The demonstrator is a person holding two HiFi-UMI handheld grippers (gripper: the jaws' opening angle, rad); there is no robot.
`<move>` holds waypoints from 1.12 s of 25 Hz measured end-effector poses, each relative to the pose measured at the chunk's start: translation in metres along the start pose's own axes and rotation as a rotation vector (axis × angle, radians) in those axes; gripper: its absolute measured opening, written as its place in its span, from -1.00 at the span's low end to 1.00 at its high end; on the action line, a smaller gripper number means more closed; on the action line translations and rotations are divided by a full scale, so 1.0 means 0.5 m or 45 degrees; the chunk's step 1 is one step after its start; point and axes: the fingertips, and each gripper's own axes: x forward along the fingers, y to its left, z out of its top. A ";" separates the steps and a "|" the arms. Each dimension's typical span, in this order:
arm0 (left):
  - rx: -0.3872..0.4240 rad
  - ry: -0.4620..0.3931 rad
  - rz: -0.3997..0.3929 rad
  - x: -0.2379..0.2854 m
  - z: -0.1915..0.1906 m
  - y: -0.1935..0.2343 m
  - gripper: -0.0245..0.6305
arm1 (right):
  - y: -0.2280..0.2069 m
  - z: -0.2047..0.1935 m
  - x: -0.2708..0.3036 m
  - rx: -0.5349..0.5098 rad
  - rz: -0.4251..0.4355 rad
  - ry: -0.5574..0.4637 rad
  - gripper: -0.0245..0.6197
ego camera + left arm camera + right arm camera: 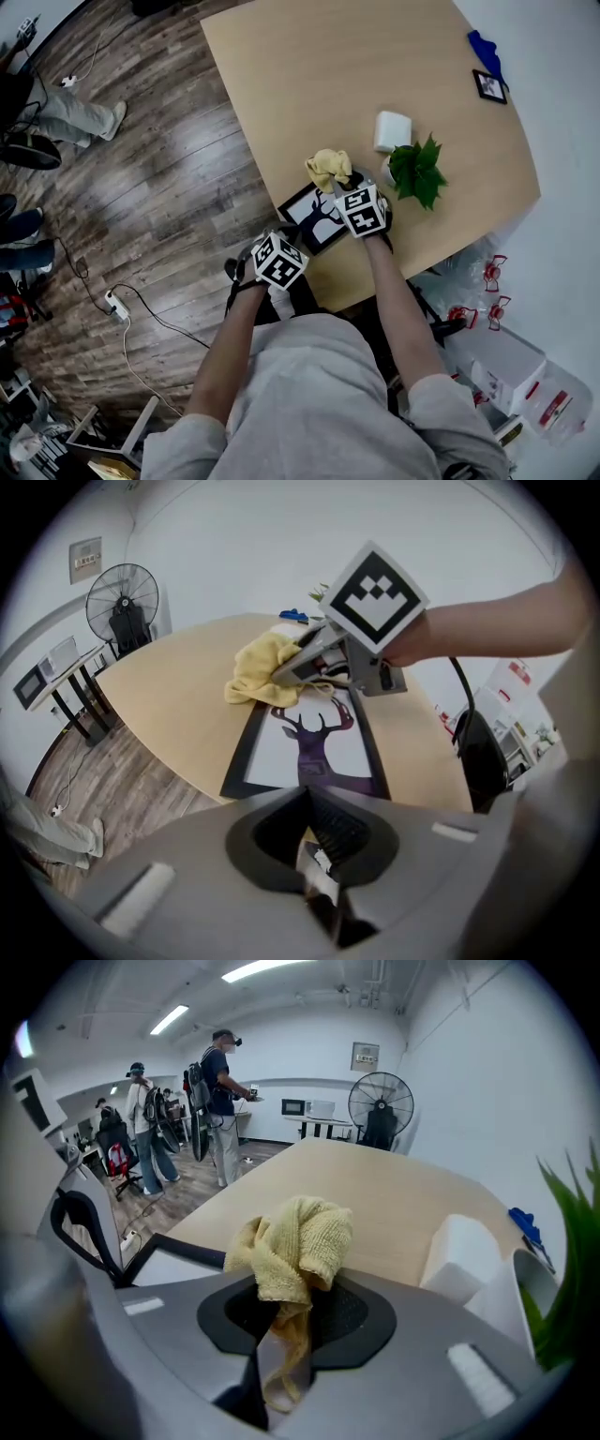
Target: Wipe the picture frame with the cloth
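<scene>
- Only the head view showed the whole table (281, 56), pale wood with rounded corners. The frame (309, 214) lay flat near its near edge, with a leafy plant (415, 172) and a white block (393, 130) just beyond.
- Only the left gripper view showed the frame's picture: a purple deer silhouette on white inside a black border.
- Only the right gripper view showed people (220, 1101) standing well back in the room and a fan (380, 1105) by the wall.
- Both forearms were stretched forward, the right reaching further.
- The right gripper (286, 1330) was clenched on the cloth (295, 1237), a yellow, nubbly bunch with a tail hanging between the jaws. It was held at the frame's far end.
- The left gripper (314, 836) had its jaws drawn together at the frame's near edge. Whether they pinched the frame could not be told.
</scene>
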 end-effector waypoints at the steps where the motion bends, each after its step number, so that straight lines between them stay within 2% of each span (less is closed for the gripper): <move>1: 0.001 0.005 0.000 0.000 -0.001 -0.001 -0.77 | 0.001 -0.002 0.001 -0.010 -0.002 0.009 -0.63; 11: 0.017 0.021 0.064 0.001 -0.001 -0.001 -0.77 | -0.001 -0.013 -0.007 -0.015 0.033 0.036 -0.63; 28: 0.015 0.025 0.084 -0.002 -0.004 0.002 -0.77 | -0.007 -0.065 -0.051 -0.007 0.065 0.049 -0.63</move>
